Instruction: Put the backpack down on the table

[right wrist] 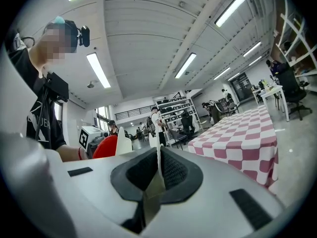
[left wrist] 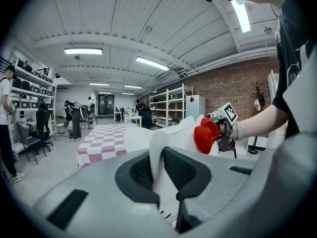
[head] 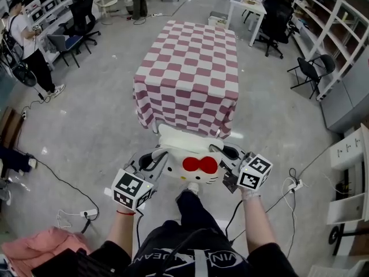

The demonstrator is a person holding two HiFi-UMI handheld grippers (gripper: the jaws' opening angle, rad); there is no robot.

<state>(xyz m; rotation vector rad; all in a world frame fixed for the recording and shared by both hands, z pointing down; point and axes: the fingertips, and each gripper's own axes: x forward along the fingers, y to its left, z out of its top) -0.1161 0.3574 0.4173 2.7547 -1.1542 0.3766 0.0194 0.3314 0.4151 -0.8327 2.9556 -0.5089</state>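
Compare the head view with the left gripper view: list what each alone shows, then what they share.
Head view only: the left gripper from outside, a pink cloth on the floor. Left gripper view only: ceiling lights, a brick wall, its jaws shut on the white backpack. Both: the red bow, the checkered table, the right gripper.
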